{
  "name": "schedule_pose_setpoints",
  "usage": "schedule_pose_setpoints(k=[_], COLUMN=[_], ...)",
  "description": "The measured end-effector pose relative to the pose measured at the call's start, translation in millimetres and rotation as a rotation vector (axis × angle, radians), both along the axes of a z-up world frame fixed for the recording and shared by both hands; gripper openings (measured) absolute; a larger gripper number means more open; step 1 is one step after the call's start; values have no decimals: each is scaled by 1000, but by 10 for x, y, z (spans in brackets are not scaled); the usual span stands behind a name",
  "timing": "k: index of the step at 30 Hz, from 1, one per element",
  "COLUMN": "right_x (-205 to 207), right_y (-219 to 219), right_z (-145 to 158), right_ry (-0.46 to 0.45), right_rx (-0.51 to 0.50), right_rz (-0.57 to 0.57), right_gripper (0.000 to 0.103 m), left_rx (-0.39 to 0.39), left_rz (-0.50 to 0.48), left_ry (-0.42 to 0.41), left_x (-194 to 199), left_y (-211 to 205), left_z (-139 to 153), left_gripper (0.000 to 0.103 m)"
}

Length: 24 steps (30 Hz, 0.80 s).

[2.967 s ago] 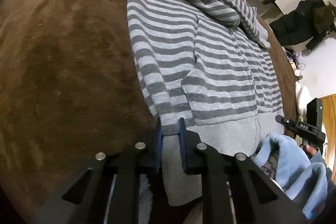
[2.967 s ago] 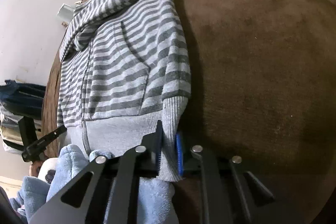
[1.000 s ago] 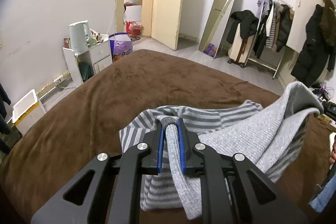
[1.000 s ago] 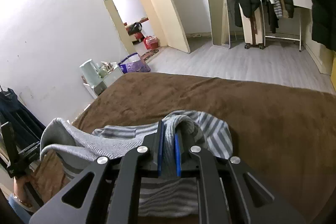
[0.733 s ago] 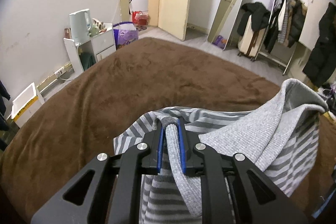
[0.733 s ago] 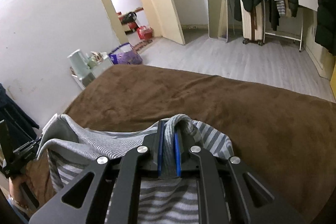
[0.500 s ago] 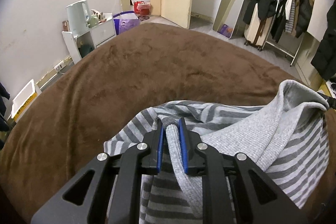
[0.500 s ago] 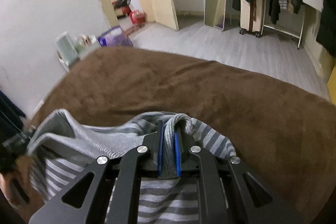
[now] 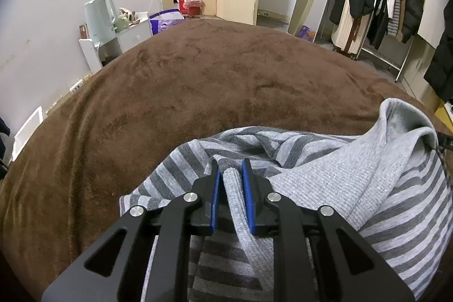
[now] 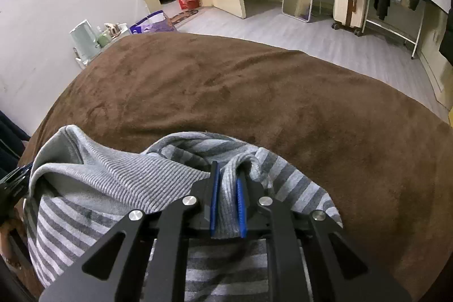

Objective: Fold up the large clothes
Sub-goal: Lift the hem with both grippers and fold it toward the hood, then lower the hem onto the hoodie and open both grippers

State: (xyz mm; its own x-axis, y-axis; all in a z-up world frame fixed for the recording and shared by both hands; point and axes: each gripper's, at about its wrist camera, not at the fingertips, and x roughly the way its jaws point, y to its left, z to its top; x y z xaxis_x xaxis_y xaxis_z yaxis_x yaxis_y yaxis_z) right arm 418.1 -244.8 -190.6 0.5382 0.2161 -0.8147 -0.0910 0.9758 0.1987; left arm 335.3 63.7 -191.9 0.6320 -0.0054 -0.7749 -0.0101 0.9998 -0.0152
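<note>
- Striped hoodie [image 9: 325,183] lies bunched on the brown bed [image 9: 198,81], toward its near edge, its ribbed hem doubled over the striped body.
- Left gripper [image 9: 230,174]: hem between its blue pads, a sliver of gap on the left pad; jaws nearly shut, whether they grip cannot be told.
- Right gripper [image 10: 226,174]: jaws easing apart, a fold of hem between them and touching both pads.
- The hem runs crosswise between both grippers, each at one end, neither nearer; laying it flat likely comes next.
- Soft knit, grey stripes; plush blanket beneath.
</note>
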Motion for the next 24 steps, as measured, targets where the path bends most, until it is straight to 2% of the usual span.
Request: schedule_pose_setpoints(k=[3,5,6,7,8,9,14,17,24], right_x=[-33,-64,-86,-102,-149,-183,-368,-474,-435], right_y=[-39,-85,-106,-106,-102,-96,-44,155,474], right_z=[94,186,234,279,364,430,702,741,536], right_ry=[-3,3,2,-2,-24,-43,-91,-101,-74], right_rx=[20,65,88,93,76,59,41,-47,-142], right_rz=[1,6,13,17,11,8,11,57,122], right_gripper=[18,30,44,61,69,77,81,84,86], left_rx=[-62,-98,-104,-72,-43,-31,-55,-49,-1], left_rz=[6,10,16,37,56,62,72,42,-62], left_ry=[13,5,-10,-29,-54,-94,-117,-114,-39], left_x=[11,-2,-29,-58,-82,-129,-237,-296,-299], left_y=[76,116,126,122,119,127,148,28,-433], left_z=[57,127,184,245,301,386,621,666,355], left_gripper=[24,35,48,79,91,93,93,93,95])
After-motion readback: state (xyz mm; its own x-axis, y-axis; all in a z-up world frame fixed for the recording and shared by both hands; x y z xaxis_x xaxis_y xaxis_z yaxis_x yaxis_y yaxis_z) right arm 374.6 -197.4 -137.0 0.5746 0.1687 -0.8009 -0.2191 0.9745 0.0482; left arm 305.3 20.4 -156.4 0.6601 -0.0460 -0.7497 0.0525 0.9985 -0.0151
